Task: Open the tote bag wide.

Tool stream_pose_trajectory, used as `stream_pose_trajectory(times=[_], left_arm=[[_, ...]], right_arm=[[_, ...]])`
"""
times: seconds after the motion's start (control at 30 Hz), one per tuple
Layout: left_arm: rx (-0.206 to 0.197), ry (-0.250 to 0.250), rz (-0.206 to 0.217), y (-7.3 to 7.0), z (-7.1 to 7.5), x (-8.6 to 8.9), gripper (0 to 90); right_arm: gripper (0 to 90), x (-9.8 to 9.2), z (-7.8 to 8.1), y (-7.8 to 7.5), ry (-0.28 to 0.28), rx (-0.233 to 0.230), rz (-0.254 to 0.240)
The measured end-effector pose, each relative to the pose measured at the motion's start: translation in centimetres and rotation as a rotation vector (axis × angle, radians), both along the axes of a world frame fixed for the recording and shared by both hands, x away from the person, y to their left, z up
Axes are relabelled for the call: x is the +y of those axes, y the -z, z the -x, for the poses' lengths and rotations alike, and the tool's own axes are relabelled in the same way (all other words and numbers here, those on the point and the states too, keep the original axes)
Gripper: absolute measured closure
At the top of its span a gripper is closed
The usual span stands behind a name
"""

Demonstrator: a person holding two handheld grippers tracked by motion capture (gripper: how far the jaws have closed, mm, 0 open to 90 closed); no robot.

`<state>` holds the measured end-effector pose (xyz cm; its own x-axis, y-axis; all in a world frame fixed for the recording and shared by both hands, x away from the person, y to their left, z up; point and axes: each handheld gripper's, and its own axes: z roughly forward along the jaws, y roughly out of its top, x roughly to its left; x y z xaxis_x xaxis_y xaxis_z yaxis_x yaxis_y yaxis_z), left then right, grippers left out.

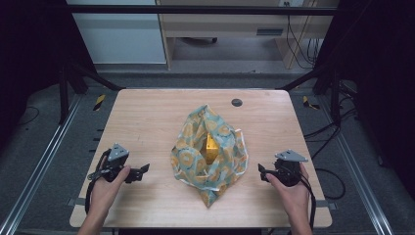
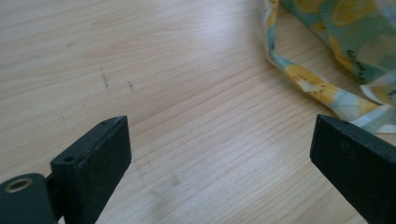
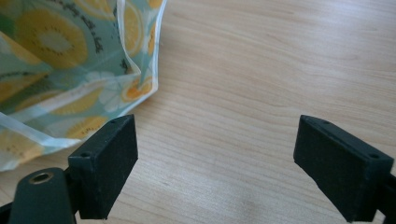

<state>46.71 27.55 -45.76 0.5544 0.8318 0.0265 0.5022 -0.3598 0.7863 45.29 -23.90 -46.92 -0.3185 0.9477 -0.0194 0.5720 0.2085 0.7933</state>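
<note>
We are resting the left gripper (image 1: 138,172) and right gripper (image 1: 263,172) on the table (image 1: 147,117), jaws wide and empty, flanking the fruit-print cloth (image 1: 209,152) at centre. The cloth is half-gathered around a yellow block (image 1: 211,147), apparently still needing closing; its long axis is running near-to-far, its nearest corner pointing toward us.

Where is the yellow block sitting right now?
In the high view, the yellow block stands at the table's middle, wrapped loosely in the patterned cloth, between the left gripper and right gripper.
</note>
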Motion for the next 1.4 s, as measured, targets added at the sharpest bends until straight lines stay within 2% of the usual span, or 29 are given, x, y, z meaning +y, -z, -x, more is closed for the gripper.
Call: stream_pose_trajectory(times=[0.03,0.17,0.2,0.27,0.3,0.33,0.37,0.43,0.47,0.6,0.7,0.73,0.9,1.0,1.1,1.2,1.33,1.4], left_arm=[[0.0,0.0,0.0,0.0,0.0,0.0,4.9],[-0.019,0.057,0.009,-1.4,0.2,-1.1,4.8],[-0.027,0.076,0.005,-1.9,0.3,-1.4,4.8],[-0.042,0.093,0.019,-2.7,0.2,-1.8,4.8],[-0.048,0.097,0.038,-3.2,0.2,-2.0,4.8],[-0.056,0.102,0.057,-3.7,0.2,-2.1,4.8],[-0.063,0.113,0.069,-4.3,0.0,-2.3,4.8],[-0.072,0.125,0.067,-5.1,-0.1,-2.6,4.8],[-0.081,0.129,0.061,-5.7,-0.3,-2.8,4.9],[-0.09,0.137,0.076,-7.8,-0.7,-3.4,4.9],[-0.09,0.149,0.067,-9.4,-1.1,-3.9,4.9],[-0.09,0.149,0.067,-9.4,-1.1,-3.9,4.9],[-0.092,0.177,0.039,-11.3,-1.6,-5.1,4.9],[-0.093,0.194,0.023,-12.2,-2.0,-6.0,5.0],[-0.09,0.2,0.014,-12.6,-2.4,-6.5,5.0],[-0.099,0.208,-0.01,-13.3,-3.0,-7.7,5.2],[-0.099,0.22,-0.025,-13.6,-3.5,-8.8,5.6],[-0.101,0.23,-0.052,-13.6,-3.8,-9.4,5.6]], right_arm=[[13.9,0.0,0.0,0.0,0.0,0.0,0.0],[14.2,0.1,0.0,-1.2,0.009,-0.017,-0.008],[14.7,0.3,-0.1,-2.4,0.006,-0.037,-0.017],[15.2,0.4,-0.1,-2.9,0.01,-0.041,-0.014],[16.4,0.8,-0.1,-4.4,-0.001,-0.054,-0.017],[16.4,0.8,-0.1,-4.4,-0.001,-0.054,-0.017],[17.4,0.9,-0.1,-5.0,-0.012,-0.062,-0.019],[18.4,1.2,-0.1,-6.4,-0.028,-0.076,-0.01],[18.6,1.5,-0.2,-7.7,-0.05,-0.088,-0.004],[20.4,1.9,-0.3,-9.2,-0.075,-0.107,-0.006],[21.9,2.2,-0.6,-11.1,-0.109,-0.126,-0.008],[21.9,2.2,-0.6,-11.1,-0.109,-0.126,-0.008],[24.5,2.9,-0.8,-12.7,-0.147,-0.128,-0.016],[26.0,3.7,-1.1,-13.9,-0.192,-0.118,-0.016],[26.6,4.1,-1.3,-14.3,-0.207,-0.11,-0.016],[28.6,5.2,-1.5,-15.1,-0.25,-0.1,-0.015],[30.6,6.0,-1.7,-15.3,-0.279,-0.086,-0.013],[32.4,6.5,-1.9,-15.3,-0.3,-0.077,-0.017]])
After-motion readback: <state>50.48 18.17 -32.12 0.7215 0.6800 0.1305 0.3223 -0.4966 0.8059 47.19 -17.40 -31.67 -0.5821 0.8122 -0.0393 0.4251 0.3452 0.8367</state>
